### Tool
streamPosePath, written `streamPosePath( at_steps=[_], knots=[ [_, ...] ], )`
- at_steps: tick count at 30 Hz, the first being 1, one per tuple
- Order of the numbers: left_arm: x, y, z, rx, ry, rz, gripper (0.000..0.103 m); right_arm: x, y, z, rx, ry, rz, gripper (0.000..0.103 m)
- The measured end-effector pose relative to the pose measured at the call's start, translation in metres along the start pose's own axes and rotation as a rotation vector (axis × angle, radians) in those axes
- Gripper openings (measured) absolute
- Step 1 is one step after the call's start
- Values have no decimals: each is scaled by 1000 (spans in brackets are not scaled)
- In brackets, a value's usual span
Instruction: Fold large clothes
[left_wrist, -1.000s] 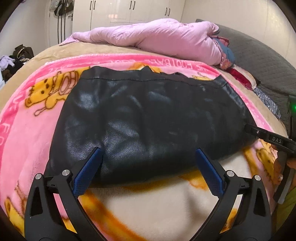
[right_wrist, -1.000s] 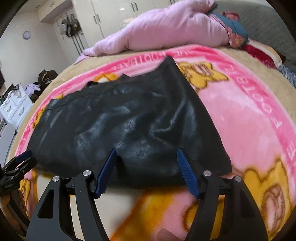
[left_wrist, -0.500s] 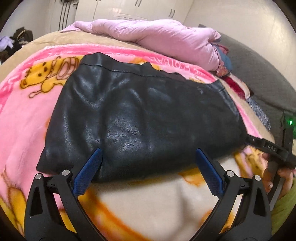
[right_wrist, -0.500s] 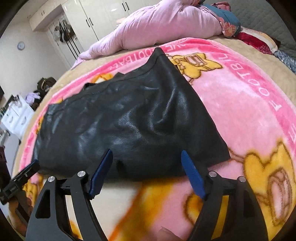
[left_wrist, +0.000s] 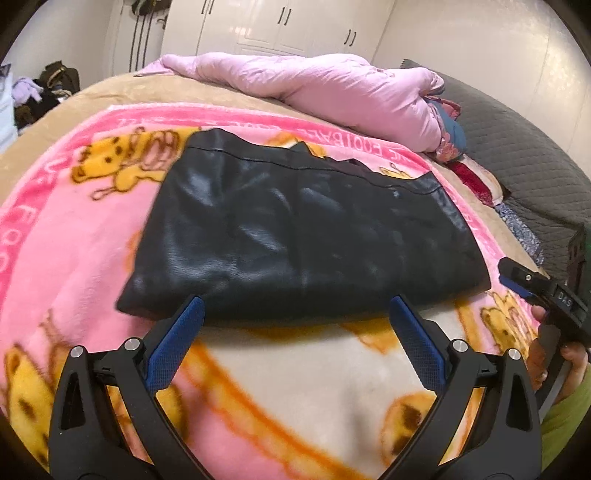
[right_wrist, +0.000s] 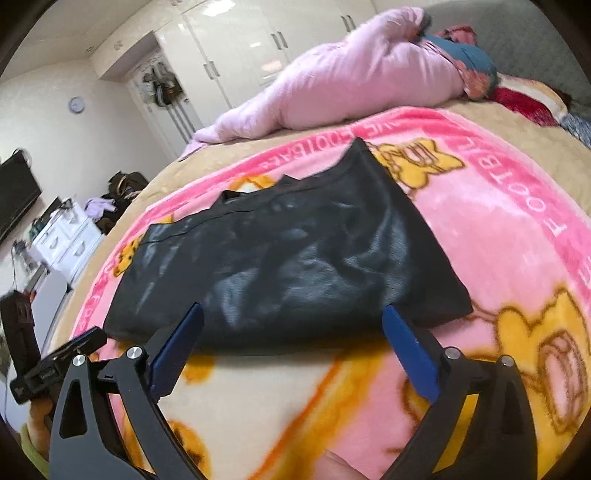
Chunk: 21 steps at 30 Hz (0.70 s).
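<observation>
A black leather-look garment lies folded flat on a pink cartoon blanket on the bed; it also shows in the right wrist view. My left gripper is open and empty, just short of the garment's near edge. My right gripper is open and empty, also at the near edge. The right gripper's tip shows at the right of the left wrist view. The left gripper's tip shows at the lower left of the right wrist view.
A pale pink quilt is bunched along the far side of the bed. A grey padded headboard stands at the right. White wardrobes line the far wall. A white drawer unit stands beside the bed.
Both grippers have drawn back and up from the garment, which now looks smaller and farther off. Both stay open. The garment has not moved.
</observation>
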<state>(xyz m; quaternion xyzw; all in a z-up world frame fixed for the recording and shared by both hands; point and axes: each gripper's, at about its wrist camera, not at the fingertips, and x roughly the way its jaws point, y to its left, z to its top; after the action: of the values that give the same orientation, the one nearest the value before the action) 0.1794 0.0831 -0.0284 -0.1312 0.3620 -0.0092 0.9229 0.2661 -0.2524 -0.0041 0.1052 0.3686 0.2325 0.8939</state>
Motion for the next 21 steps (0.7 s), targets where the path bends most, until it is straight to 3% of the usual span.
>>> streamPosePath(
  at_steps=[13, 21],
  knots=[
    [-35, 31, -12, 17, -2, 138, 94, 1, 61, -20, -250, -29, -12, 99],
    [-38, 73, -2, -57, 7, 189, 94, 30, 133, -41, -463, 39, 27, 99]
  ],
)
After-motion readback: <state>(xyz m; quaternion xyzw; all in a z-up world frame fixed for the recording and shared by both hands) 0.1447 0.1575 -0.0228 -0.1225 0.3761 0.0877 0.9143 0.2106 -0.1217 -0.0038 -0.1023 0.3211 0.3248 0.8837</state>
